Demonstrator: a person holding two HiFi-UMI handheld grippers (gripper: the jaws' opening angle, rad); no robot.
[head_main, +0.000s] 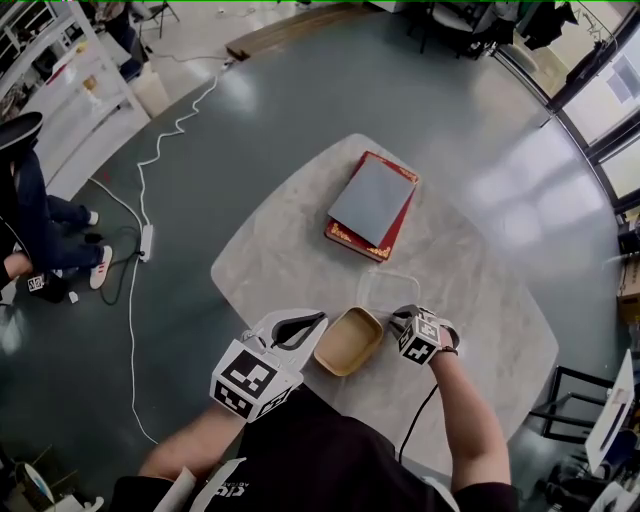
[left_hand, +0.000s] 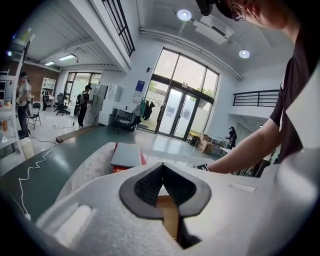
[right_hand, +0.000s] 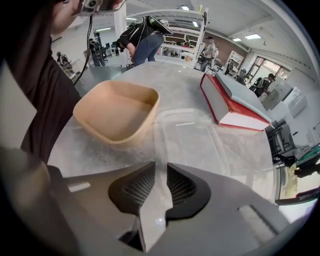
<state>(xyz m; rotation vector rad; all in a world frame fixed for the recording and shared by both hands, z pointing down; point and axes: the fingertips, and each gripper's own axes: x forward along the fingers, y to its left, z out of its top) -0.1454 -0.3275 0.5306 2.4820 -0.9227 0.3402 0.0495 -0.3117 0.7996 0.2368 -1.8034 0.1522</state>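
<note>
A tan, rounded-square container (head_main: 347, 341) sits near the front edge of the marble table (head_main: 270, 265). My left gripper (head_main: 312, 322) is at the container's left side, its jaws shut on the tan rim (left_hand: 169, 215). A clear plastic lid (head_main: 385, 290) lies flat just beyond the container. My right gripper (head_main: 398, 318) has its jaws shut on the lid's near edge (right_hand: 187, 135), with the container (right_hand: 117, 112) to its left. In both gripper views the dark pads (left_hand: 145, 186) (right_hand: 132, 187) meet at the tips.
A grey book on a red book (head_main: 372, 205) (right_hand: 230, 102) lies farther back on the table. On the floor at left runs a white cable with a power strip (head_main: 146, 240), next to a seated person's legs (head_main: 45, 235). A black frame (head_main: 575, 400) stands at right.
</note>
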